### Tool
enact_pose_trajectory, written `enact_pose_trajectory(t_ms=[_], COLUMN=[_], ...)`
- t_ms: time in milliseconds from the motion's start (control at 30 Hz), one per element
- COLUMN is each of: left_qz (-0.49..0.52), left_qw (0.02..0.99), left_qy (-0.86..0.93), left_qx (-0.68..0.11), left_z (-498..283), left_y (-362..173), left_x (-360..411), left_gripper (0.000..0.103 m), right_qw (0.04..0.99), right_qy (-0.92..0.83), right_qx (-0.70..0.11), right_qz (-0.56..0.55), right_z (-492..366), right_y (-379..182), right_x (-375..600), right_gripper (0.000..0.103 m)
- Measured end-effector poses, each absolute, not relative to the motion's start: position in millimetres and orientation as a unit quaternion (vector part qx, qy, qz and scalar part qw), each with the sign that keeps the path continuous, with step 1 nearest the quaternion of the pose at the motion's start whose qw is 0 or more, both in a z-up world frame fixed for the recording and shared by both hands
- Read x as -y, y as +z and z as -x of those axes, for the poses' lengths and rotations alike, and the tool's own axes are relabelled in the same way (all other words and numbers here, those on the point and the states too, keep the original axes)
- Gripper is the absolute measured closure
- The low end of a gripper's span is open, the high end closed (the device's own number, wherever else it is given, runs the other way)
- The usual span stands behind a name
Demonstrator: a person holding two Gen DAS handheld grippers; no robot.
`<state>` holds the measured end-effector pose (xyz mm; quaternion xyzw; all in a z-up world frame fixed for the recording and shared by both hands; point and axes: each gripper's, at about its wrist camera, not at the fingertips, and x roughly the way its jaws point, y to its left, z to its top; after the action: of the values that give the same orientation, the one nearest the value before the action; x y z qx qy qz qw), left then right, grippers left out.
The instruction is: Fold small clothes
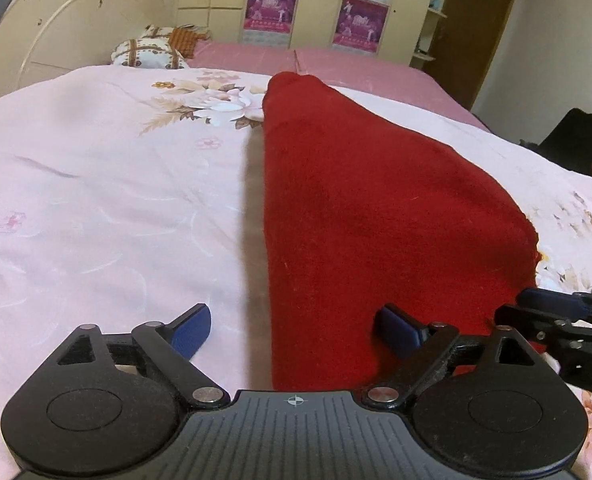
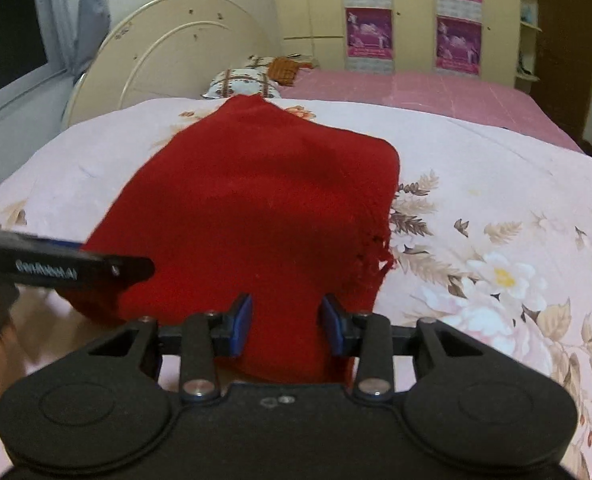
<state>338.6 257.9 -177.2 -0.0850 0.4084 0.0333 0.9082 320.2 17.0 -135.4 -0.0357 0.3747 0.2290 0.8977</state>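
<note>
The red cloth point(image 1: 355, 208) was laid lengthwise on the bed point(image 1: 96, 200), its near edge straddled by the wide-spread left tongs point(image 1: 296, 328) and the narrower, unclosed right tongs point(image 2: 287, 326), seemingly for lifting into a fold.

One red knitted cloth point(image 1: 375, 208) on bed, 12 to 3 o'clock from left gripper point(image 1: 296, 330).
Two grippers: left one plus right gripper point(image 2: 287, 322); four blue fingertip pads point(image 1: 192, 326) in all, two per gripper.
One pink floral quilt point(image 1: 96, 200).
One pink bedsheet point(image 1: 355, 72), 12 o'clock.
One cream headboard point(image 1: 76, 20), 10 o'clock.
Two patterned pillows point(image 1: 148, 54), 11 o'clock.
Four purple posters point(image 1: 272, 4) on wardrobe doors, 12 o'clock.
One brown door point(image 1: 475, 32), 1 o'clock.
</note>
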Motion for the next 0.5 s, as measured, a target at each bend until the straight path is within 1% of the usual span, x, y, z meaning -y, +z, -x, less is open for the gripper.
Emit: enact_pose_trajectory(t_ms=[133, 233, 267, 300, 400, 500], left_qz=[0.079, 0.084, 0.086, 0.086, 0.082, 0.087], left_qw=[0.907, 0.907, 0.907, 0.909, 0.918, 0.917], left_qy=[0.041, 0.045, 0.044, 0.044, 0.051, 0.048], left_qx=[-0.411, -0.411, -0.409, -0.406, -0.383, -0.387], left_z=[-333, -330, -328, -328, -325, -333], left_y=[-171, -162, -158, -155, -141, -135], left_x=[-256, -254, -253, -252, -247, -241], left_gripper=[0.012, 0.011, 0.009, 0.000, 0.000, 0.000], right_qw=[0.901, 0.905, 0.906, 0.907, 0.912, 0.916], right_qy=[0.219, 0.209, 0.207, 0.206, 0.203, 0.195], right_qx=[-0.374, -0.370, -0.368, -0.366, -0.357, -0.350], right_qz=[-0.014, -0.016, -0.014, -0.015, -0.020, -0.021], right_z=[-307, -303, -303, -301, -306, -309], right_y=[-124, -119, -118, -115, -111, -108], right_x=[-9, -12, -12, -12, -11, -9], right_gripper=[0.061, 0.060, 0.060, 0.060, 0.058, 0.056])
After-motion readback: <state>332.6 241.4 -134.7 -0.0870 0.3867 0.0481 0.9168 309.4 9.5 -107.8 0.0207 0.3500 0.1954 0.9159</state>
